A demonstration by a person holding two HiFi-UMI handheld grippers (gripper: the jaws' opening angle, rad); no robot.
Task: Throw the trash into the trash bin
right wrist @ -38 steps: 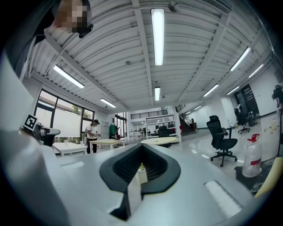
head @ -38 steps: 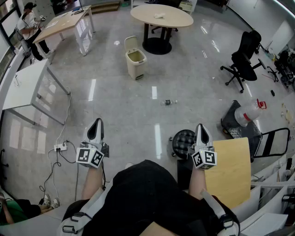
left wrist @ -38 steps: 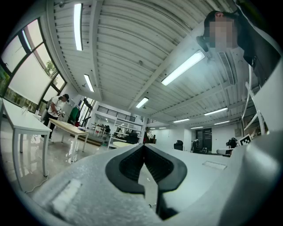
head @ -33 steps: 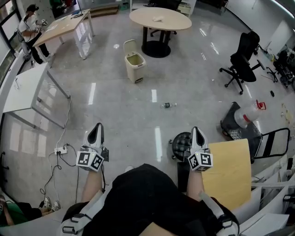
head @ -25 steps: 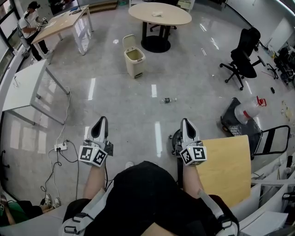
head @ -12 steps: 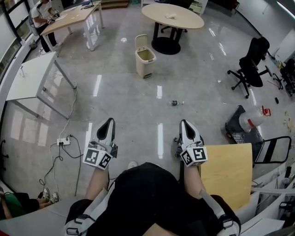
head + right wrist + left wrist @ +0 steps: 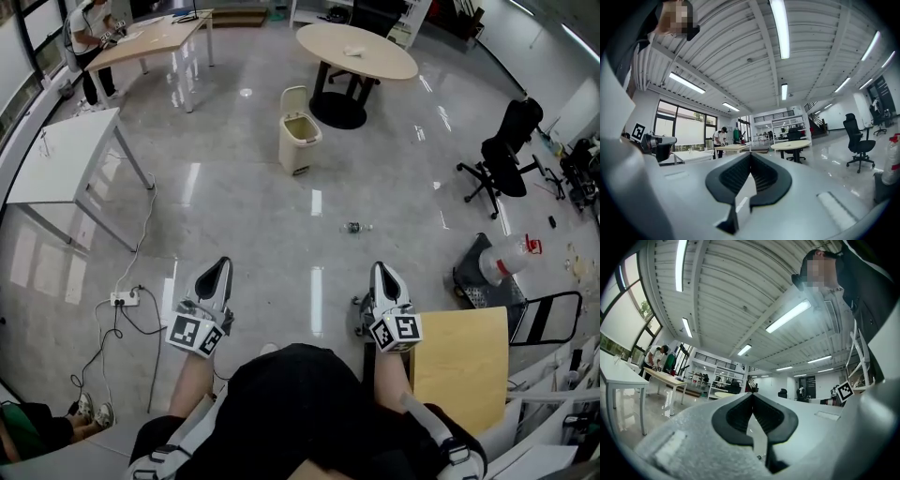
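A small plastic bottle (image 7: 353, 227) lies on the shiny grey floor ahead of me, right of centre. Farther off stands a beige trash bin (image 7: 298, 143) with its lid up. My left gripper (image 7: 217, 273) is held level at lower left, its jaws shut with nothing between them. My right gripper (image 7: 382, 277) is held level at lower right, jaws shut and empty too. In the left gripper view the left gripper (image 7: 753, 395) has its pads meeting at the tips; the right gripper (image 7: 750, 155) looks the same in its own view. Both are well short of the bottle.
A round wooden table (image 7: 356, 50) stands behind the bin. White desks (image 7: 58, 157) line the left, with a power strip and cables (image 7: 124, 300) on the floor. A black office chair (image 7: 502, 157), a water jug (image 7: 508, 257) and a wooden board (image 7: 457, 359) are at right. A person (image 7: 86, 26) stands far left.
I have walked forward; the bin and bottle have shifted rightward and sit closer. Both grippers stayed shut and level, drifting slightly.
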